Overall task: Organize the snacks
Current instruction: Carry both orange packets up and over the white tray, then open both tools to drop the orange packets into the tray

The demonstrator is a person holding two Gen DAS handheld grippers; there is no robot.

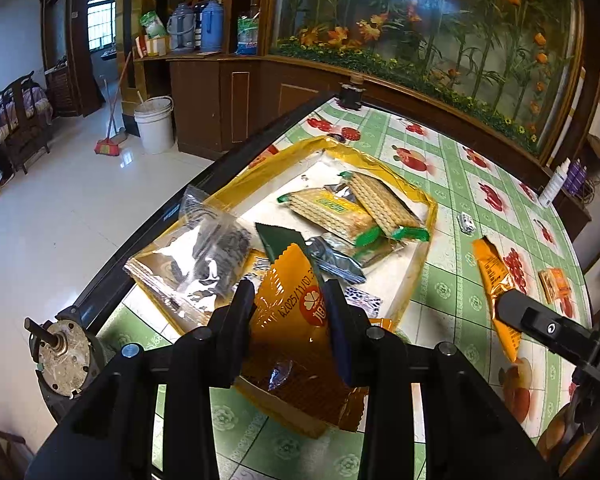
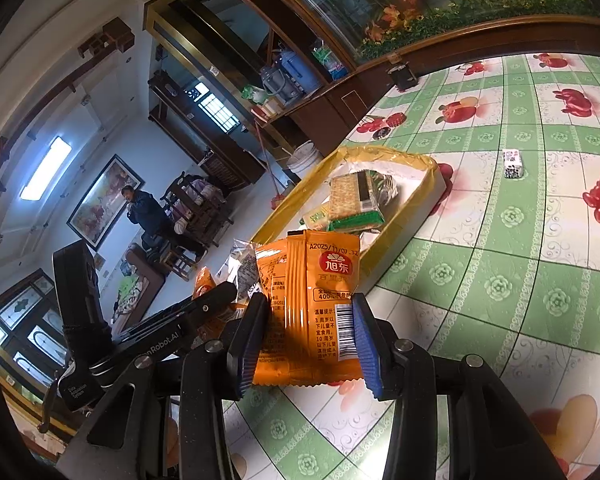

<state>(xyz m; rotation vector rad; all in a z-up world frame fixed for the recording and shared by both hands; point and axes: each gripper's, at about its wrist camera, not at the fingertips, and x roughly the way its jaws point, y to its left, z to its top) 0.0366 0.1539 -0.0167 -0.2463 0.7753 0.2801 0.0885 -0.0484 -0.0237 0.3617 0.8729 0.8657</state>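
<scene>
While both grippers carry a packet each, the sort looks roughly half done, as a judgement.

Left side first: clear bag of dark seeds (image 1: 212, 256) lies on the tray's left edge, partly hanging over the rim. Left gripper (image 1: 288, 304) is clenched on an orange snack packet (image 1: 296, 320), held just above the near end of the yellow-rimmed tray (image 1: 424, 200). Not released yet.

Middle: already in the tray are two green-trimmed cracker packs (image 1: 356, 212), a dark green wrapper (image 1: 280, 236) and a silvery wrapper (image 1: 336, 260). That's the done part.

Right: right gripper (image 2: 308, 336) is clamped on a second orange packet (image 2: 320, 304), jaws pinching its lower half, over the tablecloth just beside the tray's near corner. In the left view that packet (image 1: 496, 280) sits well right of the tray.

Left to do: drop both orange packets in, then the small orange pack (image 1: 556, 284) loose on the table (image 1: 460, 184). A small patterned white box (image 2: 514, 164) also sits out on the cloth; cannot tell whether it's a snack.

In the way: tray's near end is crowded, the seed bag overhangs, and the two grippers are close, so they could clash at the same corner. Motor-like metal part (image 1: 60, 356) at the table's left edge, out of the path.
</scene>
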